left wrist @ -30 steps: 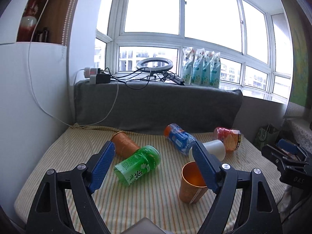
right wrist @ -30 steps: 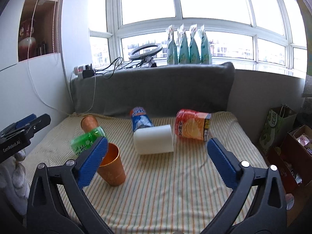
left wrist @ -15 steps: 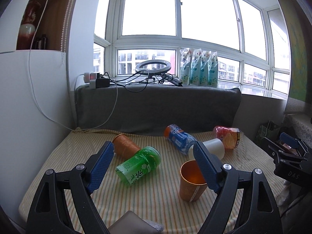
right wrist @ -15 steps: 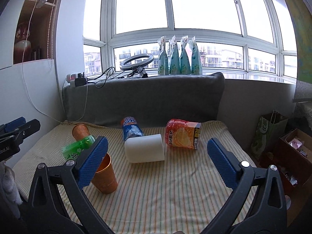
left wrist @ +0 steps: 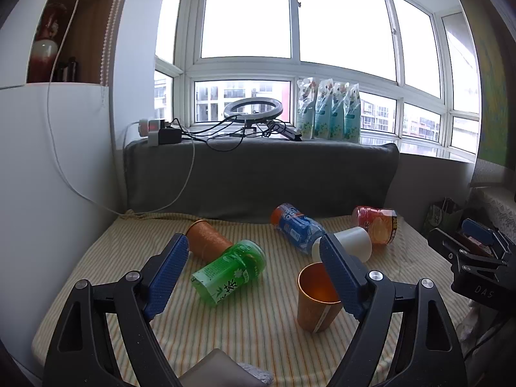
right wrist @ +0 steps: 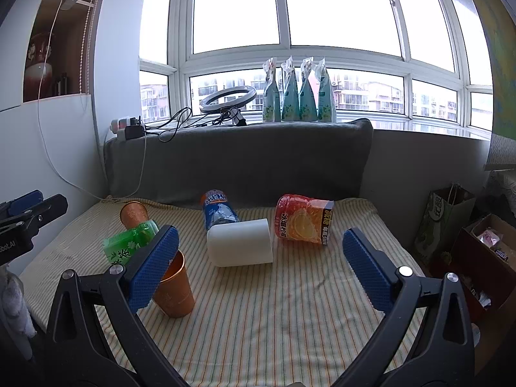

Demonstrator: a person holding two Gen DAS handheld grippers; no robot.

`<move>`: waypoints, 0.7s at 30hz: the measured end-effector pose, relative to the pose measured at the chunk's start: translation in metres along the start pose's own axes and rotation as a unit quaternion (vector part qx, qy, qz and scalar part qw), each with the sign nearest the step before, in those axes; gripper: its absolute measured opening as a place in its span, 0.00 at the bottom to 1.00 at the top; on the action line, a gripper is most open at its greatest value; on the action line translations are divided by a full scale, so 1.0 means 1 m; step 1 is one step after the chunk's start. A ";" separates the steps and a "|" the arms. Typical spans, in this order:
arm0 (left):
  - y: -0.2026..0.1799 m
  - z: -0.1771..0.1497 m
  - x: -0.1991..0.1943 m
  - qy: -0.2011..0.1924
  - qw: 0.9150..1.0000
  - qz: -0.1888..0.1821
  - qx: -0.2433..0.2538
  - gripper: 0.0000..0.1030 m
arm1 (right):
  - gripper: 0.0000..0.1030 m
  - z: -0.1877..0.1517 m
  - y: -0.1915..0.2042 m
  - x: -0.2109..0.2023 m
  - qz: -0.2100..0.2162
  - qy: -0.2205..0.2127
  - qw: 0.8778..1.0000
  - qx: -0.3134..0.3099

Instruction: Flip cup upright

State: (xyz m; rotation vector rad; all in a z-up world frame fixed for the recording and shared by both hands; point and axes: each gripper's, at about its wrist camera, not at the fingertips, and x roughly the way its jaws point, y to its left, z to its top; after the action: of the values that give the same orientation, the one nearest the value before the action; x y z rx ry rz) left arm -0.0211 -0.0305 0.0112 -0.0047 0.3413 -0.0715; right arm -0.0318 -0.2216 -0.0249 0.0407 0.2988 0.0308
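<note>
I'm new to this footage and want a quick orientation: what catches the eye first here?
Cups and bottles lie toppled across the striped cloth: a white cup on its side mid-table, with a green bottle to its left. One orange cup already stands upright near the front. Both grippers, left and right, hang open above, holding nothing.

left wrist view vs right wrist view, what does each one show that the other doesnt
Only the left wrist view shows the grey object at the near edge of the striped cloth.

Only the right wrist view shows the green paper bag and the cardboard box beside the surface.

Both show the upright orange cup, the white cup on its side, the green bottle, the blue can, and the open left gripper and right gripper, each holding nothing.
</note>
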 end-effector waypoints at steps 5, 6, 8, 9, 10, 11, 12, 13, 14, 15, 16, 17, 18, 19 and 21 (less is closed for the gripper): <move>0.000 -0.001 0.000 0.001 1.000 0.000 0.002 0.81 | 1.00 0.000 0.000 0.000 0.001 0.002 1.000 0.002; 0.000 -0.001 -0.001 0.001 1.000 0.000 0.002 0.81 | 1.00 0.000 0.000 0.000 0.001 0.003 1.000 0.002; 0.000 -0.001 0.000 0.001 1.000 0.000 0.002 0.81 | 1.00 -0.001 -0.002 0.001 0.002 0.005 1.000 0.004; 0.000 -0.001 -0.001 0.000 1.000 0.000 0.001 0.81 | 1.00 -0.001 -0.002 0.001 0.002 0.007 1.000 0.005; 0.000 -0.001 -0.001 0.001 1.000 0.000 0.001 0.81 | 1.00 -0.001 -0.003 0.002 0.003 0.007 1.000 0.006; 0.000 -0.001 -0.001 0.001 1.000 0.000 0.002 0.81 | 1.00 -0.001 -0.003 0.002 0.003 0.008 1.000 0.006; 0.000 -0.001 0.000 0.001 1.000 0.000 0.002 0.81 | 1.00 -0.001 -0.004 0.002 0.002 0.008 1.000 0.006; 0.000 -0.001 -0.001 0.001 1.000 0.000 0.003 0.81 | 1.00 -0.001 -0.004 0.003 0.003 0.009 1.000 0.006; 0.000 -0.001 0.000 0.001 1.000 0.000 0.003 0.81 | 1.00 -0.001 -0.004 0.003 0.003 0.009 1.000 0.006; 0.000 -0.001 0.000 0.001 1.000 0.000 0.003 0.81 | 1.00 -0.001 -0.004 0.003 0.003 0.009 1.000 0.006; 0.000 -0.002 0.000 0.001 1.000 0.000 0.004 0.81 | 1.00 -0.001 -0.004 0.003 0.003 0.010 1.000 0.006; 0.000 -0.002 0.000 0.001 1.000 0.000 0.004 0.81 | 1.00 -0.001 -0.004 0.003 0.003 0.010 1.000 0.006; 0.000 -0.002 0.000 0.001 1.000 -0.001 0.004 0.81 | 1.00 -0.001 -0.004 0.003 0.003 0.010 1.000 0.006; -0.001 -0.002 0.000 0.002 1.000 -0.001 0.005 0.81 | 1.00 -0.001 -0.004 0.003 0.004 0.010 1.000 0.006; -0.001 -0.002 0.000 0.002 1.000 -0.001 0.006 0.81 | 1.00 -0.002 -0.005 0.004 0.004 0.011 1.000 0.006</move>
State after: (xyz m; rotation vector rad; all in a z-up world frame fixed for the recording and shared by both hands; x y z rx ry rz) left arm -0.0223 -0.0315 0.0096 0.0060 0.3455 -0.0761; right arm -0.0285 -0.2267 -0.0282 0.0543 0.3214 0.0382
